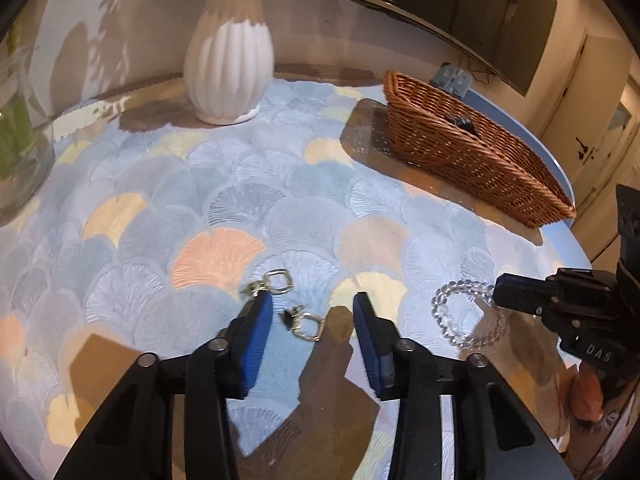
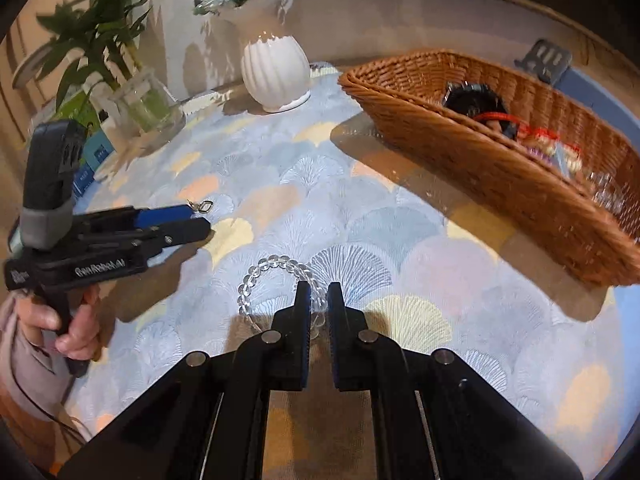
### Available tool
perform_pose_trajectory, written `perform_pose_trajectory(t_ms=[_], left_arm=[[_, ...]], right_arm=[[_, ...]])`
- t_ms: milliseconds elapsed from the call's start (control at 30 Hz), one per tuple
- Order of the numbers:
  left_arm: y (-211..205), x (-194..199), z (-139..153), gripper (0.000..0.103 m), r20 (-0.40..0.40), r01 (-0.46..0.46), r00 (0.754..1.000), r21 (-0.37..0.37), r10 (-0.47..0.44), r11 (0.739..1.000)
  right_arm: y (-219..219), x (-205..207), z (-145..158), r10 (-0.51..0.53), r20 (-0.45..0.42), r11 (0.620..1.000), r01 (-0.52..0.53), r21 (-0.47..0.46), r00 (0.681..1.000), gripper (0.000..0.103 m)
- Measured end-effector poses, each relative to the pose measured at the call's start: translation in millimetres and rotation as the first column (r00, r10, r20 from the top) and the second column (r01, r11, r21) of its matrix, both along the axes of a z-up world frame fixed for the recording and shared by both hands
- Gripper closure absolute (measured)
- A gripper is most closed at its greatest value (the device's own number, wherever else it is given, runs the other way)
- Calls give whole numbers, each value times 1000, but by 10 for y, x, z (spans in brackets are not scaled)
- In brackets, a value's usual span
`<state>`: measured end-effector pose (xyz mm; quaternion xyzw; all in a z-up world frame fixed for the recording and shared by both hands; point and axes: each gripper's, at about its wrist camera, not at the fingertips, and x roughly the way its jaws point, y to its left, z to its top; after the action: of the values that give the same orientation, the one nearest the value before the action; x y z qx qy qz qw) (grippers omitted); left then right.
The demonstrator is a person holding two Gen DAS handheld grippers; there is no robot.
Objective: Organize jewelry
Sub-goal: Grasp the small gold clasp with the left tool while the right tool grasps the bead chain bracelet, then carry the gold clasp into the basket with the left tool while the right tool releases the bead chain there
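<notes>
Only from the right wrist, basket jewelry shows clearly.

The round surface ahead of my tongs wears a pale blue cloth of fan-shaped shells. On it lie two silver square-looped earrings between my left tongs, a clear beaded bracelet at my right tongs, a ribbed white ceramic vase far ahead, and a brown woven wicker basket ahead to the right.

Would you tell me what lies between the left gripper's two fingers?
One small silver earring lies on the tablecloth between the left gripper fingers, seen in the left wrist view.
</notes>
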<state>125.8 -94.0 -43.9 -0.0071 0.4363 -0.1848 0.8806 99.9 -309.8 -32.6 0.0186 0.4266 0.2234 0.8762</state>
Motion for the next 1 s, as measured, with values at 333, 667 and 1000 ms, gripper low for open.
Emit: perform_pose_trajectory(t_ms=[333, 667, 1000], left_arm=[[438, -96, 181, 88, -47, 71, 994, -387, -97, 919], [753, -150, 155, 88, -83, 13, 995, -478, -60, 878], [538, -191, 184, 88, -55, 80, 992, -415, -113, 906]], right_arm=[[-70, 37, -19, -4, -32, 998, 6, 64, 999, 93], [-68, 20, -32, -3, -39, 997, 6, 73, 999, 91], [169, -22, 22, 1, 24, 997, 1, -79, 1000, 61]])
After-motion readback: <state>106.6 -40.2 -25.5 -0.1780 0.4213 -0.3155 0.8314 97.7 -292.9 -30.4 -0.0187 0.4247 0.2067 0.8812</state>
